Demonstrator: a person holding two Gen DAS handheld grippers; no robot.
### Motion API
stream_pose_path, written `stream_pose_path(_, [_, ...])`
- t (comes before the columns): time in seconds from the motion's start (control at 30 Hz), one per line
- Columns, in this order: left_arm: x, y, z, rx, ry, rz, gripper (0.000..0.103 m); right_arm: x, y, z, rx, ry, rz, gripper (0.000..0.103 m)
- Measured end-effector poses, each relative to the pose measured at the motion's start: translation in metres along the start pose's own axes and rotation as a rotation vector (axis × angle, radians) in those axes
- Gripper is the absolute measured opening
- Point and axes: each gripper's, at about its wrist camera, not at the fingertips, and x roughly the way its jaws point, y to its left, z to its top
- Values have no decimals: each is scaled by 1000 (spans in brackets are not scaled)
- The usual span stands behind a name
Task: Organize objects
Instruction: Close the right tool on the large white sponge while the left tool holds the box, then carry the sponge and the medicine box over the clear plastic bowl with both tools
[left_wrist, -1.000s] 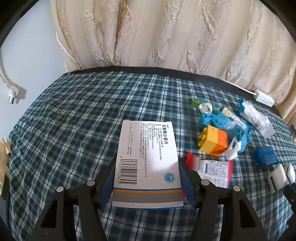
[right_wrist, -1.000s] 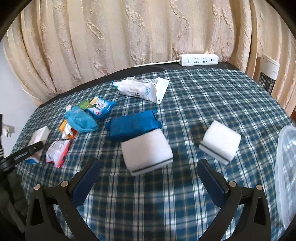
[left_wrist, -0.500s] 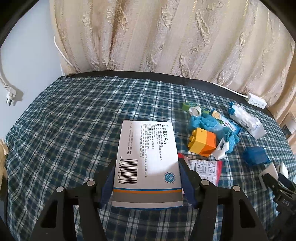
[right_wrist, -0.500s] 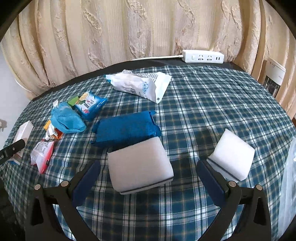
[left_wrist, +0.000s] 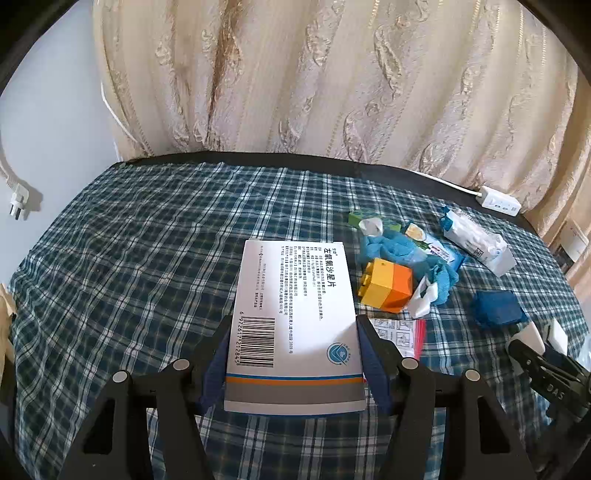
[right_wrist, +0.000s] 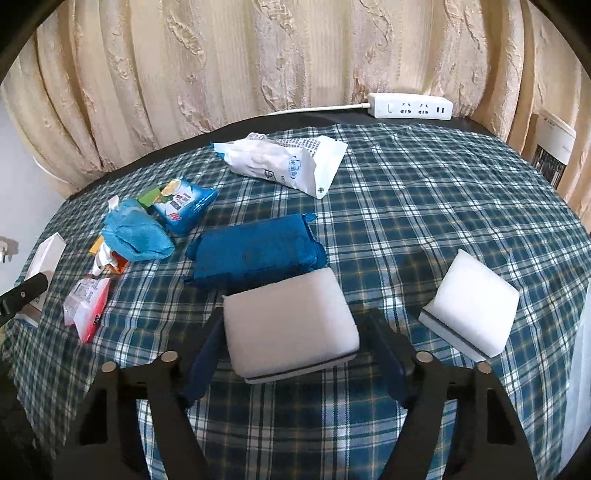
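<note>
My left gripper (left_wrist: 291, 354) is shut on a white medicine box (left_wrist: 295, 314) with a barcode, held over the plaid tablecloth (left_wrist: 147, 258). My right gripper (right_wrist: 291, 350) has its fingers on both sides of a white sponge (right_wrist: 290, 328) lying on the cloth; small gaps show at the sides. A second white sponge (right_wrist: 471, 306) lies to its right. A dark blue packet (right_wrist: 255, 254) lies just behind the first sponge. The right gripper also shows in the left wrist view (left_wrist: 532, 354).
A yellow-orange toy block (left_wrist: 386, 284), light blue cloth (right_wrist: 136, 236), blue wipes pack (right_wrist: 183, 206), red-white sachet (right_wrist: 86, 306) and white pouch (right_wrist: 288, 166) lie on the table. A power strip (right_wrist: 410, 105) lies at the back edge before the curtain.
My right gripper has moved forward over the white sponge and its fingers have closed in around it. The left gripper still holds the box and has tilted a little upward.
</note>
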Motion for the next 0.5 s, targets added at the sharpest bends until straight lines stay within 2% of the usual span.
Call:
stream_pose_path(0.13, [-3, -2, -1, 9, -10, -8, 66, -3, 1, -3, -3, -3, 10, 66])
stream_pose_path(0.5, [-9, -8, -3, 25, -32, -29, 66, -39, -4, -14, 39, -61, 26, 66])
